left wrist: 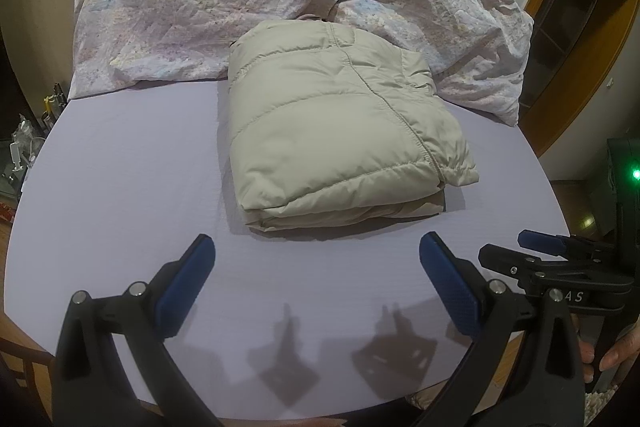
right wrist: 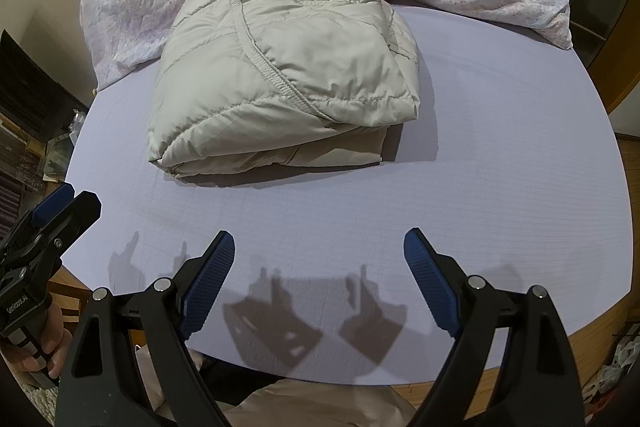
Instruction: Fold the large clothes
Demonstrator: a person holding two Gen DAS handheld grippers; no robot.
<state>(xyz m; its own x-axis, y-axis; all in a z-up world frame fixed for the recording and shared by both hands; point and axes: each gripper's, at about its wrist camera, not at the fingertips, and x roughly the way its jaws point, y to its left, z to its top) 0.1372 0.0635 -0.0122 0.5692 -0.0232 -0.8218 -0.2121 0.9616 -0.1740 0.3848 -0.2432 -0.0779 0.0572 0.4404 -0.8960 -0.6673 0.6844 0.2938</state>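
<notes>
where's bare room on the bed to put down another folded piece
Free: the wide sheet strip between the jacket and the near edge, where both open tongs, left and right, hover; also the patches on either side of the jacket. Crowded: the far end, where the rumpled quilt lies against the jacket.
</notes>
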